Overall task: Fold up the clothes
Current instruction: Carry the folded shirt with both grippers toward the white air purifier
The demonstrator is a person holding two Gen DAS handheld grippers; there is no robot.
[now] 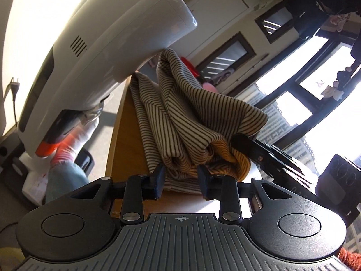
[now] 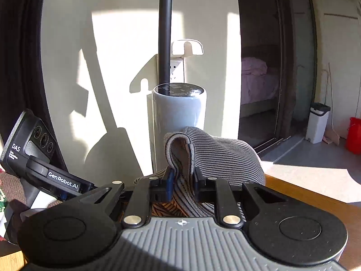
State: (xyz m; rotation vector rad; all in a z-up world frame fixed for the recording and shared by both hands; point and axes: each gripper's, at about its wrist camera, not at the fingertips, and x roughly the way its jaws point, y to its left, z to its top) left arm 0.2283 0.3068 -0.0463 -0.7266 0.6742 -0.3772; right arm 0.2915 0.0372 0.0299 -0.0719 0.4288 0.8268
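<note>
1. Left gripper (image 1: 180,181) and right gripper (image 2: 183,184) each pinch a bunched edge of the striped garment (image 1: 180,113), lifted above the wooden table (image 1: 126,135).
2. Step, as judged: mid-fold carry; next, lay the fabric flat on the table and release.

Hard sunlight through window (image 1: 293,103), blown highlights, sharp wall (image 2: 112,67) shadows, fisheye-bent edges.

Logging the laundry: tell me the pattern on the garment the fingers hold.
Thin dark stripes on cream; the striped garment shows best in the left wrist view.
</note>
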